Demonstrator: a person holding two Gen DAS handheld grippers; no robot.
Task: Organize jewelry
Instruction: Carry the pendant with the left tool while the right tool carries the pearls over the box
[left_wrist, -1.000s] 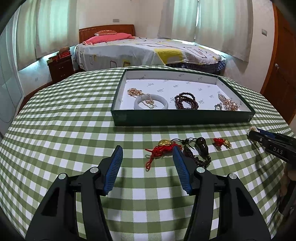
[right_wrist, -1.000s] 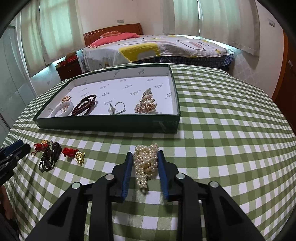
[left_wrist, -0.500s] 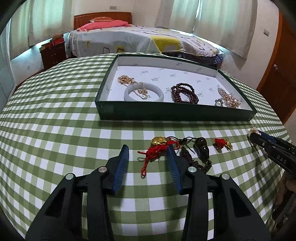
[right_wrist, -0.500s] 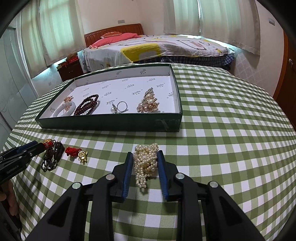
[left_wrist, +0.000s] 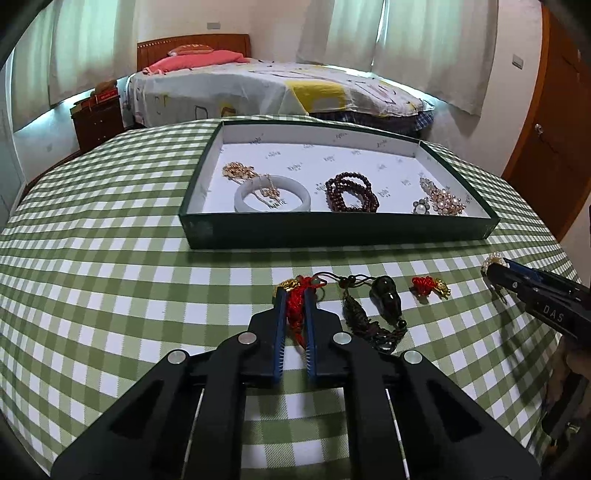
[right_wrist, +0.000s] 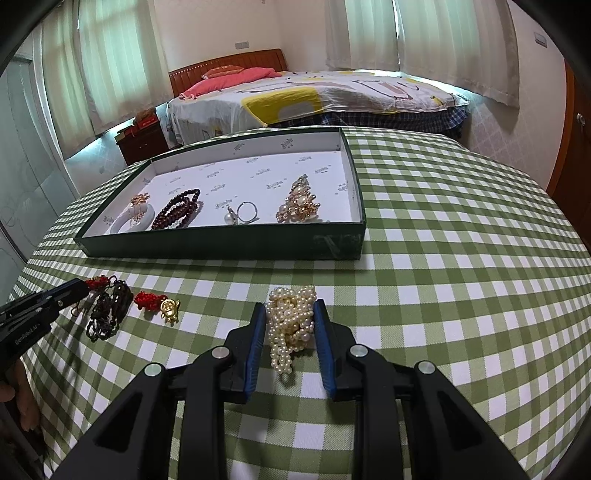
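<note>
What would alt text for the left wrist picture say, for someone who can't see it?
The left hand-held gripper is closed on a red knotted cord charm on a green checked tablecloth. Beside it lie a dark beaded tassel pendant and a small red-and-gold charm. Behind sits a green tray holding a white bangle and dark bead bracelets.

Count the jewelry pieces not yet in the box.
4, all on the checked cloth: red-cord charm in the left gripper, dark beaded pendant, small red-and-gold charm, pearl strand in the right gripper.
</note>
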